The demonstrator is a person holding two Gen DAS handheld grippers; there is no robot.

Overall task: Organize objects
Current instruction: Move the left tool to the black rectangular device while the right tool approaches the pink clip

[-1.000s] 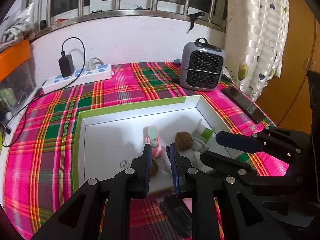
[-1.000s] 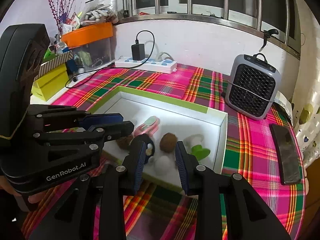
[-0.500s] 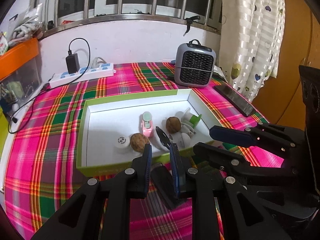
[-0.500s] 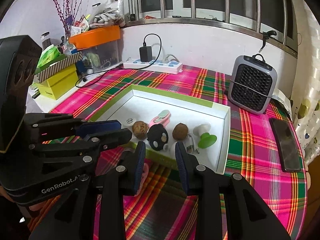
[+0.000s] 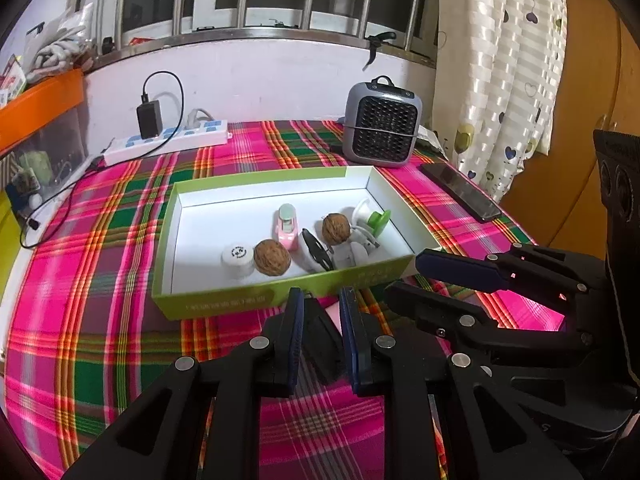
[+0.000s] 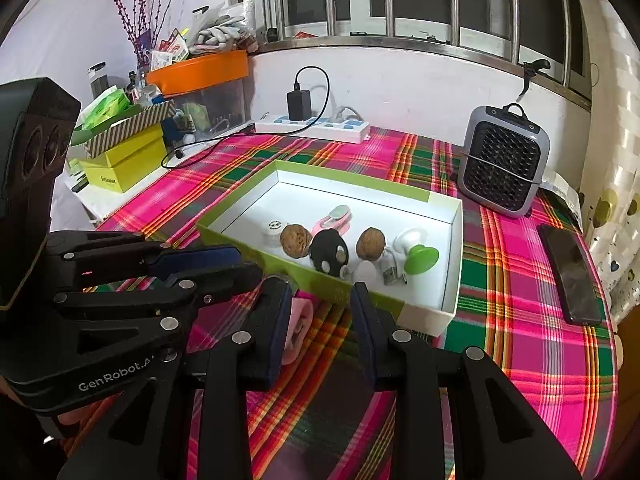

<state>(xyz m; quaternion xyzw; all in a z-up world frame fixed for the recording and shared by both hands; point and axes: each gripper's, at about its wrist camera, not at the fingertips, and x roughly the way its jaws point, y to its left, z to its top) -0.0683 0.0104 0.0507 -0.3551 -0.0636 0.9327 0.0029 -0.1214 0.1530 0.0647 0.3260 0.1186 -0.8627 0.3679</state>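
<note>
A green box with a white inside (image 5: 224, 300) (image 6: 454, 240) sits on the plaid cloth. It holds two walnuts (image 5: 272, 257) (image 6: 295, 240), a pink clip (image 5: 286, 226) (image 6: 335, 216), a white round lid (image 5: 237, 255), a black round item (image 6: 329, 251) and a white-and-green spool (image 5: 376, 220) (image 6: 420, 256). My left gripper (image 5: 320, 316) is open, in front of the box, with a dark flat item (image 5: 322, 344) and something pink lying between its fingers. My right gripper (image 6: 320, 304) is open and empty, beside the left one, near a pink object (image 6: 298, 328).
A grey mini heater (image 5: 382, 124) (image 6: 504, 160) stands behind the box. A phone (image 5: 460, 190) (image 6: 568, 272) lies at the right edge. A power strip with a charger (image 5: 168, 140) (image 6: 312, 124) lies by the wall. Storage boxes (image 6: 124, 160) stand at the left.
Both grippers have drawn back from inside the box to the cloth in front of it. The objects lie in the box, released.
</note>
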